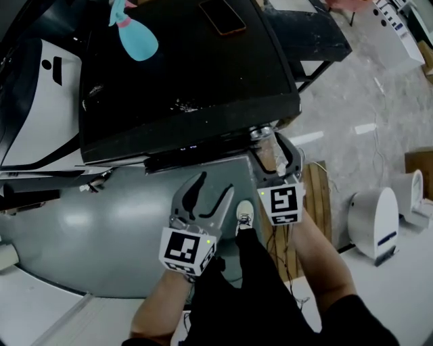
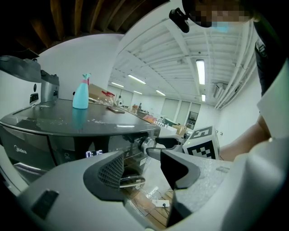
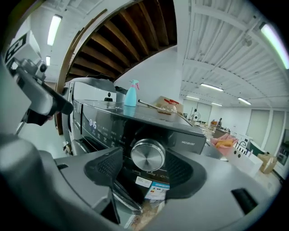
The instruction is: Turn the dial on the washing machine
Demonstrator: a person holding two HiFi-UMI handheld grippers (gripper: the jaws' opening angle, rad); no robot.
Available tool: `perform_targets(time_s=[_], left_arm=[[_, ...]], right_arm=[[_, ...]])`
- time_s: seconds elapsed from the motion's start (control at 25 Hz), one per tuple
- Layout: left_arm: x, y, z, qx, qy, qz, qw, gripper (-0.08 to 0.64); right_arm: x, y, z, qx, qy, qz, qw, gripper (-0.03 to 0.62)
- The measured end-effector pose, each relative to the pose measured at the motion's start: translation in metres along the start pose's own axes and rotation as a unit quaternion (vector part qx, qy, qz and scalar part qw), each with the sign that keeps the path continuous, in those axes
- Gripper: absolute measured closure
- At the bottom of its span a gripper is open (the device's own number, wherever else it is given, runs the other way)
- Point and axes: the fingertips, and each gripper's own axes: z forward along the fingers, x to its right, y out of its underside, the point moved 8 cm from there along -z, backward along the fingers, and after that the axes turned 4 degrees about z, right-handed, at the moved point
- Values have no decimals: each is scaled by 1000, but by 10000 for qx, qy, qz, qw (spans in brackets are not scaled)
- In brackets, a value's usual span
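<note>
Washing machine (image 1: 183,81), dark top. L gripper (image 1: 215,186) by front, jaws apart, empty. R gripper (image 3: 144,171) jaws wide apart, gripping nothing. Blue spray bottle (image 1: 137,37) nr top's far-left corner. Dial (image 3: 147,155) at front panel's right end, btwn R jaws, pads not touching it.

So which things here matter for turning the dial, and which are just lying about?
Job: dial, washing machine, right gripper (open, facing the dial).
Lying about: blue spray bottle and phone on the machine's top, white unit on the floor, left gripper, open, empty.
</note>
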Motion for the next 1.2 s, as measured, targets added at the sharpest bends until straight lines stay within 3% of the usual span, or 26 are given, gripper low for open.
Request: perform_targets(time_s=[0.16,0.44,0.92,1.2], left_arm=[[0,6,8,-36,-10,-54,10000,325],[-2,11,17,-55,-26,-116,9999,325],[-1,10,18,-11,-14,-155,9999,325],[2,13,17,-3,-1,-158,9999,325]], right_arm=[[1,7,10,54,69,-317,9995,307],[4,11,22,135,209,-454,9987,315],[8,11,23,209,115,487,9985,327],[18,20,23,343,-244,1755,9836,325]])
